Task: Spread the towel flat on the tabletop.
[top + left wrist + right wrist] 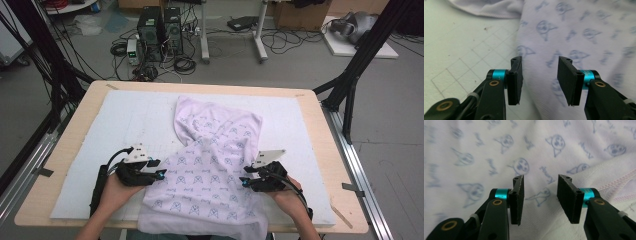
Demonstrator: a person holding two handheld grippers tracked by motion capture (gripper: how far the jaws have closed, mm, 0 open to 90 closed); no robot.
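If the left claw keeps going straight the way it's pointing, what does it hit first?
Most likely the printed white cloth: the left claw stands open, nothing between its jaws, with the cloth's edge straight ahead. Depth is unclear.

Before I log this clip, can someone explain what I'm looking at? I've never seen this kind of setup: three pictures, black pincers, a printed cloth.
There is no robot here. A person sits at a table and holds a hand-held claw in each hand. The wide picture comes from a camera fixed above, looking down: the left claw is at the left, the right claw at the right. The other two pictures come from small cameras riding on those tools, each looking along its own two black jaws: the left claw and the right claw.

On the white mat lies a pale garment printed with small blue figures, rumpled at its far end. Both claws sit at its side edges with jaws apart. The cloth shows beneath the gaps, but nothing is pinched, so nothing is held.
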